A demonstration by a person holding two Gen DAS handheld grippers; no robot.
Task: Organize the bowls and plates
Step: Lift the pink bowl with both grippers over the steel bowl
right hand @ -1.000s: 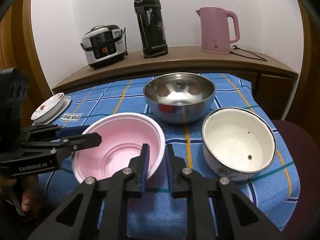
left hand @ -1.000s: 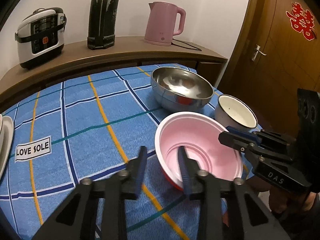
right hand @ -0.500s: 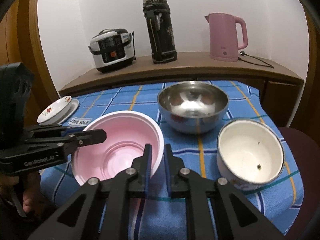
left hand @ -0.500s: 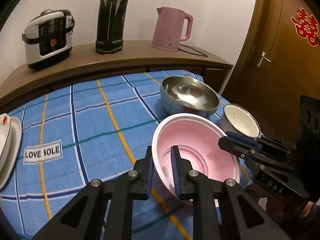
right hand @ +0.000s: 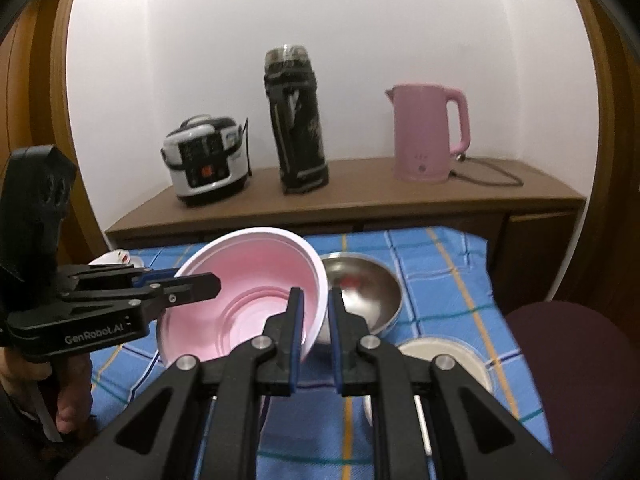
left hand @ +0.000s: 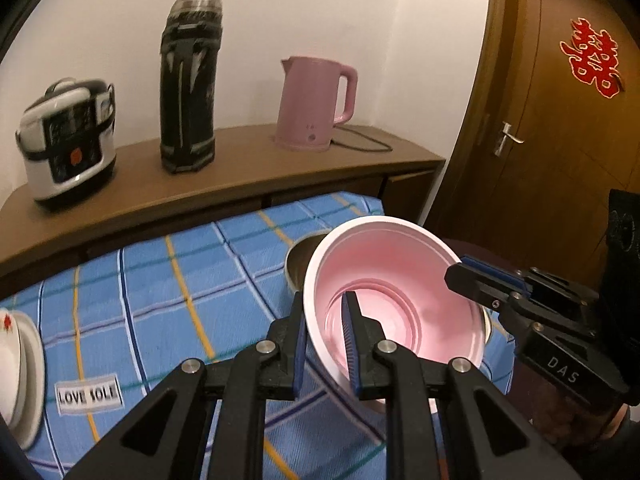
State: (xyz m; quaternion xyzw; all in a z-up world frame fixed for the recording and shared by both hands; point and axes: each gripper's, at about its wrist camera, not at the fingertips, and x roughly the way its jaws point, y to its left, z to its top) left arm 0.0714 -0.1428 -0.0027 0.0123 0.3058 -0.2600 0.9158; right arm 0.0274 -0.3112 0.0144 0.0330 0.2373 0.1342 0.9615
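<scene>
A pink plastic bowl (left hand: 396,292) hangs in the air above the blue checked tablecloth (left hand: 160,288), held from two sides. My left gripper (left hand: 324,320) is shut on its near rim, one finger inside and one outside. My right gripper (right hand: 316,312) is shut on the opposite rim of the pink bowl (right hand: 248,280) and shows at the right of the left wrist view (left hand: 472,276). Below and behind the pink bowl stands a steel bowl (right hand: 360,288), partly hidden. A white enamel bowl (right hand: 444,356) sits under my right fingers. A small flowered dish on a plate (left hand: 16,368) lies at the cloth's left edge.
A wooden sideboard (right hand: 360,196) behind the table carries a rice cooker (right hand: 206,160), a black flask (right hand: 296,124) and a pink kettle (right hand: 428,132) with its cord. A wooden door (left hand: 560,140) stands to the right. A dark red seat (right hand: 568,356) is near the table's right corner.
The left gripper closed on the pink bowl's rim. Both grippers then rose with the bowl, lifting it off the cloth; the steel and white bowls now sit lower and partly hidden.
</scene>
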